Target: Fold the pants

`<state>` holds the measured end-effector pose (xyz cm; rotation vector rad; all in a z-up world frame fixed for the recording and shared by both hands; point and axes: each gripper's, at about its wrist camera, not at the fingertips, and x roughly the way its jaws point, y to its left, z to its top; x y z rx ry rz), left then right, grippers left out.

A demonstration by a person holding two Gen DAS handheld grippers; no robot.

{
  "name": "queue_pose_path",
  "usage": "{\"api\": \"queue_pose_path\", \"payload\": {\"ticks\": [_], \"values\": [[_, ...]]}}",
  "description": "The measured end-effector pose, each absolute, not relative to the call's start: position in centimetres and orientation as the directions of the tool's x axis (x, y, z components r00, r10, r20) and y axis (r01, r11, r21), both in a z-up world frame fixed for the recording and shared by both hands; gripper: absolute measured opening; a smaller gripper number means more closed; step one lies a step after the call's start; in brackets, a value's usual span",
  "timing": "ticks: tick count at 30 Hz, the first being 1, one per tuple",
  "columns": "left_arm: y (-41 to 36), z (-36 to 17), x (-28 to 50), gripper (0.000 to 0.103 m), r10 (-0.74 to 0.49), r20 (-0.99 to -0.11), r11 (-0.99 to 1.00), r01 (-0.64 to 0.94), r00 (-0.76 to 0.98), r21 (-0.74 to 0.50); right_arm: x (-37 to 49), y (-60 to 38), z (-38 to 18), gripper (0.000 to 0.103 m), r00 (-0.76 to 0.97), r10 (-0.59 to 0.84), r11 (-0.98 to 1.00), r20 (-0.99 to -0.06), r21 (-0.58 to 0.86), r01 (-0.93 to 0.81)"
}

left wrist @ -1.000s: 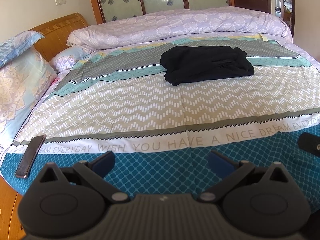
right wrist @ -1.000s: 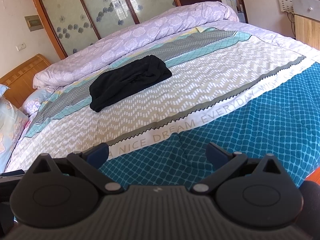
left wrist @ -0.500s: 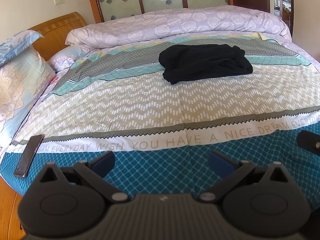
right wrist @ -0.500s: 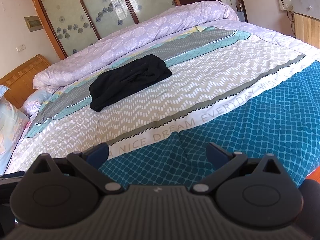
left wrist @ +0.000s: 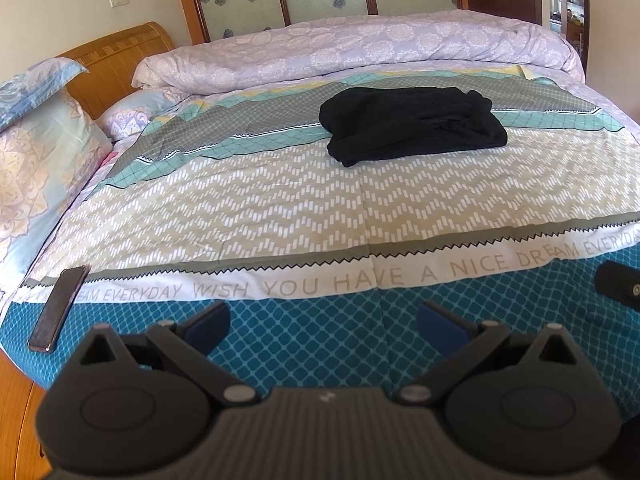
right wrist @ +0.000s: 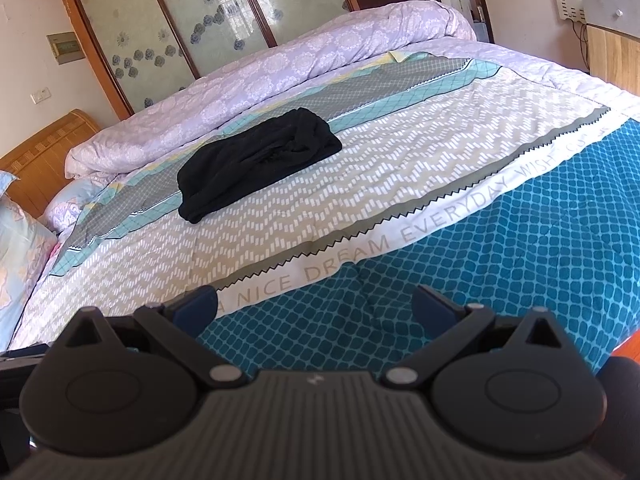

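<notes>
On the bed [left wrist: 280,208], the folded pants [left wrist: 414,128] lie toward the far side, just before a rolled quilt [left wrist: 352,48] that runs along the far edge, with the headboard [left wrist: 116,60] and pillows [left wrist: 36,152] to the left. A phone [left wrist: 58,308] rests on the bed's near-left corner, well apart from the pants. The 2 grippers hover side by side over the near edge, the left gripper [left wrist: 322,322] left of the right gripper [right wrist: 316,304], both well short of the pants, and a cabinet [right wrist: 612,28] stands beyond the bed's right side.
</notes>
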<state>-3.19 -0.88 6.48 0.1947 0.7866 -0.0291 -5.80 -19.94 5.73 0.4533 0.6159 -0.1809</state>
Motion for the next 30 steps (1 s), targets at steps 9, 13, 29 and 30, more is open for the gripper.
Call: {"api": "queue_pose_path", "payload": {"ticks": [9, 13, 29, 30], "values": [[-0.96, 6.6, -3.28, 0.103, 0.051, -0.702, 0.982, 0.093, 0.71, 0.166, -5.87, -19.9, 5.69, 0.103, 0.805, -0.029, 0.886, -0.593, 0.357, 0.296], [-0.91, 6.7, -3.2, 0.103, 0.061, -0.699, 0.982, 0.083, 0.713, 0.17, -5.87, -19.98, 5.67, 0.103, 0.803, -0.029, 0.885, -0.595, 0.358, 0.297], [-0.94, 6.74, -3.3, 0.103, 0.063, -0.694, 0.982, 0.081, 0.717, 0.172, -5.91, -20.03, 5.71, 0.103, 0.805, -0.034, 0.886, -0.592, 0.356, 0.298], [-0.99, 6.75, -3.34, 0.103, 0.064, -0.693, 0.982, 0.081, 0.718, 0.174, -5.95, -19.97, 5.75, 0.103, 0.807, -0.037, 0.887, -0.589, 0.352, 0.298]]}}
